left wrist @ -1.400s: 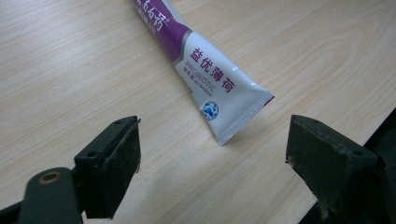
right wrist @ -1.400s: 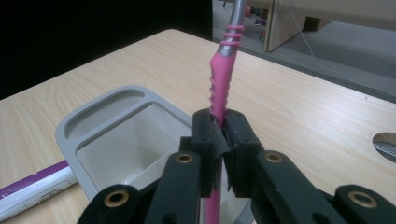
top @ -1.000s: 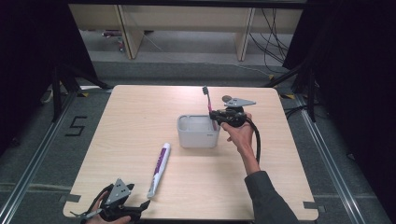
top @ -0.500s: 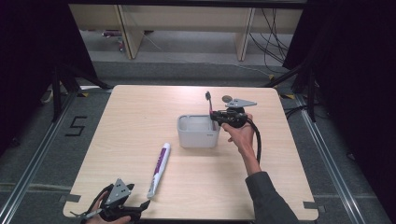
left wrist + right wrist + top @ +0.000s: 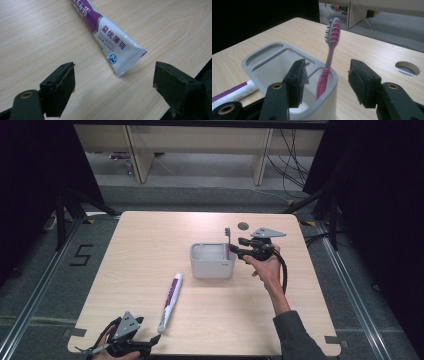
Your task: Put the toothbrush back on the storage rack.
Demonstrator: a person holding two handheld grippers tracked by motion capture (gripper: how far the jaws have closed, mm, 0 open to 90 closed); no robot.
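Note:
A pink and grey toothbrush (image 5: 329, 58) stands head up in the right end of a grey holder cup (image 5: 212, 261) near the table's middle. My right gripper (image 5: 234, 251) sits at the cup's right rim; its jaws have just been opening and now stand apart on either side of the brush (image 5: 228, 244) without touching it. A white and purple toothpaste tube (image 5: 170, 294) lies flat left of the cup. My left gripper (image 5: 152, 340) rests open at the front left edge, and the tube's crimped end (image 5: 125, 57) lies just ahead of its jaws.
The wooden table (image 5: 150, 245) has a round cable hole (image 5: 243, 225) behind the cup. Its front edge (image 5: 200, 72) runs close by the left gripper. Dark floor, rails and shelving legs surround the table.
The right gripper's jaws have parted and let go of the toothbrush, which has dropped lower into the cup. The left gripper has stayed put.

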